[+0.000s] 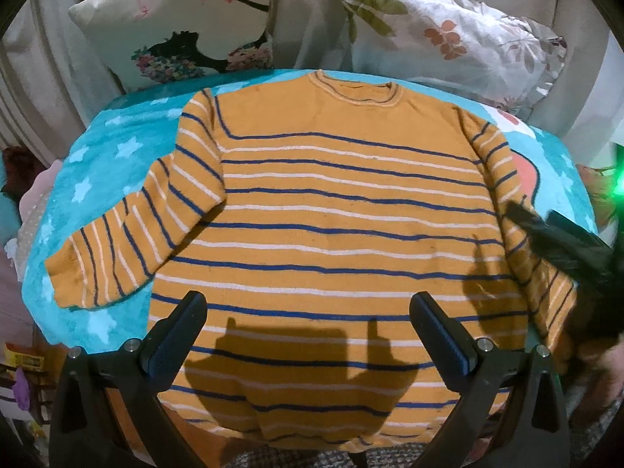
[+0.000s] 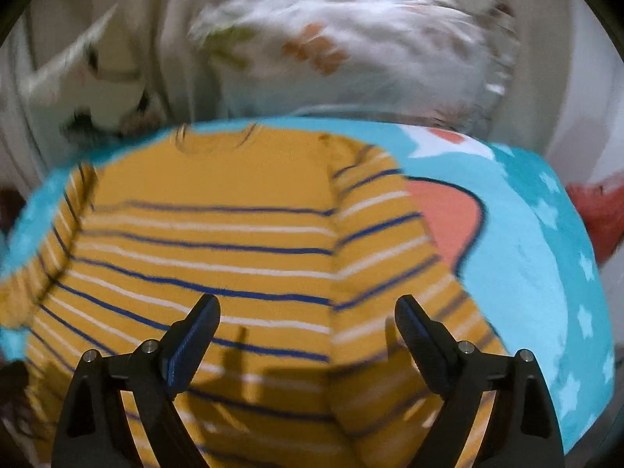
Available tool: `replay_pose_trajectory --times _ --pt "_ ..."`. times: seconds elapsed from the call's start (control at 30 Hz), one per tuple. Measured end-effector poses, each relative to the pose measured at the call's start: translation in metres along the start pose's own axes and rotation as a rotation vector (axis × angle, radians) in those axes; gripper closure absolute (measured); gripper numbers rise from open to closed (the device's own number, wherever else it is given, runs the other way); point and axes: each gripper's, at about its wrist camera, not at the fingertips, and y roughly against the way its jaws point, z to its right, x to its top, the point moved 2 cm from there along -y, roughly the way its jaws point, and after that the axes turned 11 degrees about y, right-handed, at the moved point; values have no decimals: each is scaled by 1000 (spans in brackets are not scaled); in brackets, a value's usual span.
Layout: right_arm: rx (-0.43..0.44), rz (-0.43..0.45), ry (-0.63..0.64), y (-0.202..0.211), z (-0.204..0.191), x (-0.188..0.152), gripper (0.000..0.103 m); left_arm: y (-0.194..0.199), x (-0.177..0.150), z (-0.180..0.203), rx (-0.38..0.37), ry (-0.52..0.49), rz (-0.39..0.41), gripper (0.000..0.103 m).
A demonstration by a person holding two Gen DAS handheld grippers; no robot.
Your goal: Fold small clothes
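An orange sweater (image 1: 331, 210) with blue and white stripes lies flat, front up, on a turquoise star blanket (image 1: 105, 148). Its left sleeve (image 1: 128, 234) angles out to the left; its right sleeve (image 1: 546, 269) lies along the body. My left gripper (image 1: 308, 312) is open and empty above the lower body of the sweater. My right gripper (image 2: 308, 319) is open and empty above the sweater (image 2: 218, 241) near its right sleeve (image 2: 394, 257); that view is blurred. The right gripper also shows in the left wrist view (image 1: 565, 245) as a dark blurred shape over the right sleeve.
Two patterned pillows (image 1: 183, 27) (image 1: 460, 39) lean against a beige backrest behind the blanket. A coral patch (image 2: 448, 218) marks the blanket (image 2: 538, 257) right of the sweater. A red object (image 2: 596, 214) sits at the far right. Clutter lies at the left edge.
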Motion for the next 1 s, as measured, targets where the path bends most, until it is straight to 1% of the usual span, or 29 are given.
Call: replay_pose_trajectory --times 0.03,0.1,0.17,0.2,0.23,0.27,0.3,0.37,0.43,0.47,0.53,0.57,0.6,0.63,0.67,0.7,0.77,0.83,0.87,0.93,1.0 --pt "14 12 -36 7 12 -4 10 0 -1 3 -4 -4 0 0" --pt "24 28 -139 23 51 -19 17 -1 -4 9 -13 -12 -4 0" --pt "13 2 -215 32 84 -35 21 -3 -9 15 -21 -18 -16 0" --pt "-12 -18 -255 37 106 -49 24 -5 -11 18 -25 -20 -23 0" --pt "-18 -30 -281 36 121 -58 25 -7 -13 21 -27 -22 -30 0" --pt "-47 -40 -295 37 134 -71 25 -8 -14 23 -31 -23 -36 0" --pt "-84 -70 -306 38 146 -85 25 -10 -16 26 -34 -24 -43 0" --pt "-100 -64 -327 34 162 -111 25 -12 -18 31 -38 -28 -53 0" --pt "-109 -88 -332 26 168 -129 25 -14 -21 38 -44 -35 -59 0" --pt "-113 -107 -328 20 168 -136 25 -14 -21 41 -47 -39 -60 0" --pt "-87 -145 -324 10 161 -141 29 -13 -23 48 -50 -51 -59 0" --pt "-91 -139 -309 9 157 -142 37 -13 -23 51 -50 -56 -59 0" --pt "-74 -127 -270 10 148 -139 60 -12 -24 53 -51 -60 -58 0" --pt "-35 -130 -246 12 141 -137 70 -12 -23 55 -50 -60 -56 0" --pt "-11 -131 -218 13 134 -136 84 -11 -23 56 -50 -59 -54 0" --pt "10 -133 -189 15 129 -135 95 -11 -22 57 -49 -56 -51 0" --pt "46 -130 -175 18 129 -135 95 -9 -20 57 -47 -47 -45 0" --pt "47 -118 -187 25 139 -131 96 -8 -16 55 -42 -33 -37 0" --pt "21 -113 -202 31 150 -129 96 -8 -15 53 -40 -25 -33 0" --pt "-64 -107 -220 39 173 -126 96 -8 -11 46 -31 2 -23 0" --pt "-184 -114 -240 42 206 -121 96 -7 -10 36 -17 29 -18 0"
